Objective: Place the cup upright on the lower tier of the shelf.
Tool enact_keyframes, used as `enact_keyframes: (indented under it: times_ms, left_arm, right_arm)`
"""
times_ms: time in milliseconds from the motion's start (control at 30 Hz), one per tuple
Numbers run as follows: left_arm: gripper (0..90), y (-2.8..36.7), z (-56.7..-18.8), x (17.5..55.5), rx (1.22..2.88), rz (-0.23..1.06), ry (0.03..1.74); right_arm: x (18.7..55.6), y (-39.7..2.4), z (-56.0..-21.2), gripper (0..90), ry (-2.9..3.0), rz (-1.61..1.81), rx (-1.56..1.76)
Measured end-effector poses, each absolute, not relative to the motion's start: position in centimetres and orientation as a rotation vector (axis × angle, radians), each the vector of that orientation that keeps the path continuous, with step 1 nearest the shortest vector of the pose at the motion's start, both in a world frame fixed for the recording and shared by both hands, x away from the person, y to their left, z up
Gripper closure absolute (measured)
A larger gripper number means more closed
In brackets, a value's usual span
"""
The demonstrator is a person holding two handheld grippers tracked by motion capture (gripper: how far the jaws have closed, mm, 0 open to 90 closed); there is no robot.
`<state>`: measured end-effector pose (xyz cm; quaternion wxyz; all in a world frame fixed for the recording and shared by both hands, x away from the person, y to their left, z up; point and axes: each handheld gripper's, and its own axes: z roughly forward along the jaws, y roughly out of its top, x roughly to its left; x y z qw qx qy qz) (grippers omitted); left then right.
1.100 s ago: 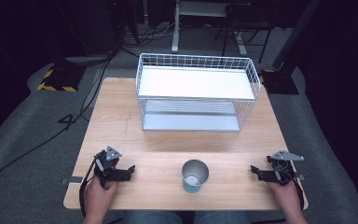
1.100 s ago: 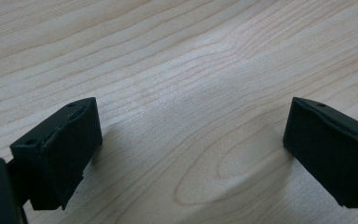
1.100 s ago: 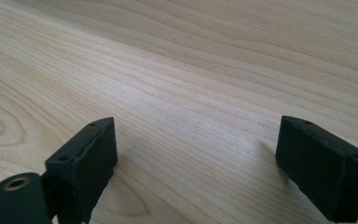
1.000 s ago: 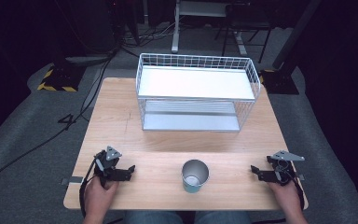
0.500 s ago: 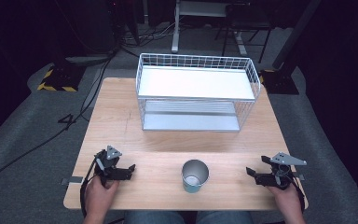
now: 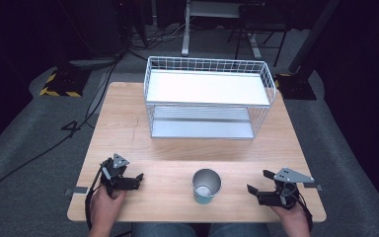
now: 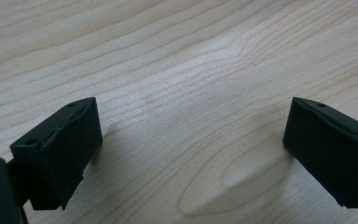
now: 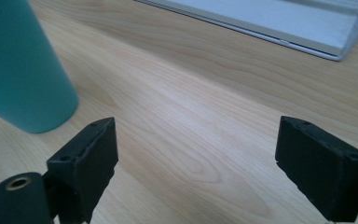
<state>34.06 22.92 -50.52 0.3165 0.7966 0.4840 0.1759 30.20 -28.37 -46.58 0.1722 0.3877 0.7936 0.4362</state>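
Observation:
A teal cup [image 6: 207, 185] with a metal inside stands upright near the table's front edge, between my two grippers. My left gripper [image 6: 137, 178] rests at the front left, its jaws wide apart over bare wood [image 7: 191, 140] with nothing between them. My right gripper [image 6: 254, 190] sits at the front right, open and pointing toward the cup, a short gap away from it. In the right gripper view the cup [image 8: 21, 70] stands beyond the left jaw, and my right gripper [image 8: 196, 158] holds nothing.
A white wire two-shelf rack [image 6: 207, 96] stands on the far half of the wooden table [image 6: 123, 128]; its lower shelf edge [image 8: 279, 23] appears at the top of the right gripper view. Dark floor, cables and stands surround the table.
My right gripper has slid a little to the left, toward the cup. The left gripper and the cup have stayed in place.

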Motion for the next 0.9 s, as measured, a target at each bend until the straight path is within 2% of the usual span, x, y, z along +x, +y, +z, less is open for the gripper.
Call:
enact_keyframes:
  times_ms: [900]
  left_arm:
    - [4.8,22.9,-50.5,34.1,2.096,0.463,1.274]
  right_arm:
    - [27.2,-21.3,-46.2,12.4,2.417,1.35,0.958]
